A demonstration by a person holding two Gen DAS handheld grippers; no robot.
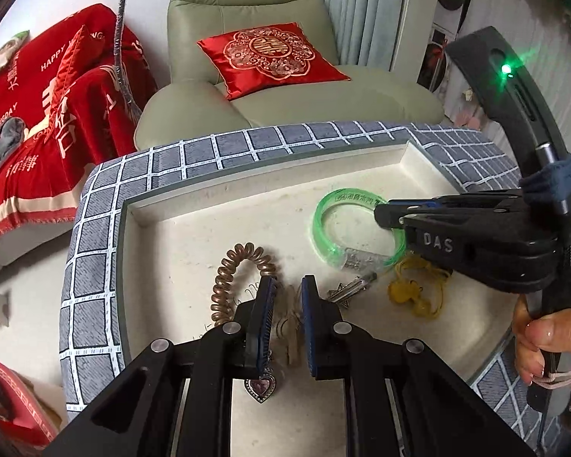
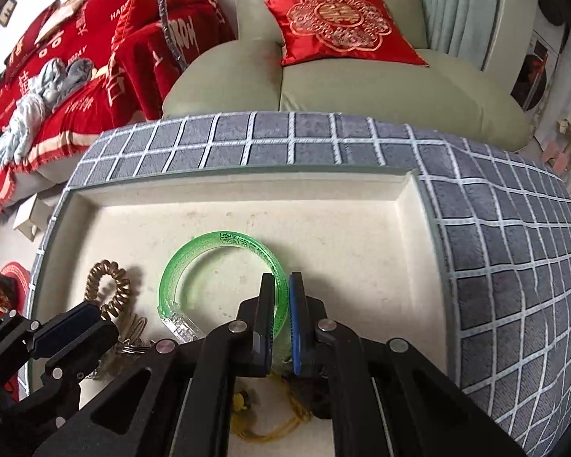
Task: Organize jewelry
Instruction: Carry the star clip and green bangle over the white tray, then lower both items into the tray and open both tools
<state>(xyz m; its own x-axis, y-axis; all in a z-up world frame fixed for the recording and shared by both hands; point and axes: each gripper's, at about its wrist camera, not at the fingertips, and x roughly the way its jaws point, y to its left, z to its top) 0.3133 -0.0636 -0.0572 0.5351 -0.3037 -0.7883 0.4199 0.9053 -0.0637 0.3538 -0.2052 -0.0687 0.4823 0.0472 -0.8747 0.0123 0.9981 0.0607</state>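
Surface: a shallow cream-white recessed tray point(image 1: 194, 236) with a raised rim, set on a grey fabric cover with a white grid pattern point(image 2: 514, 266).

Room, left to right: a red printed blanket with white lettering point(image 1: 38, 122) draped over furniture, with grey cloth bundled on it; a pale green upholstered armchair point(image 1: 247, 0) behind the tray; a red satin cushion with gold embroidered medallion point(image 1: 270, 57) on its seat; pale curtains at the far right.

Tray contents, left to right in the left wrist view: a bronze spiral coil hair tie point(image 1: 232, 278); a heart-shaped pendant with a pink stone point(image 1: 260, 386), partly under the left finger; thin pale pieces between the fingers, identity unclear; a silver metal hair clip point(image 1: 356, 285); a translucent green plastic bangle with a clear section point(image 1: 325, 224); a yellow cord with yellow beads point(image 1: 415, 297) just beside the bangle.

Left gripper point(image 1: 288, 323): held low over the tray, its fingers spread with a clear gap, straddling the pale pieces and gripping nothing.

Right gripper point(image 2: 281, 320): reaches in from the right, held by a bare hand point(image 1: 544, 339) on its handle. Its two fingers are pressed onto the bangle's right-hand side, with the band pinched between the pads. The bangle lies in the tray's middle; whether it is touching the floor cannot be determined.
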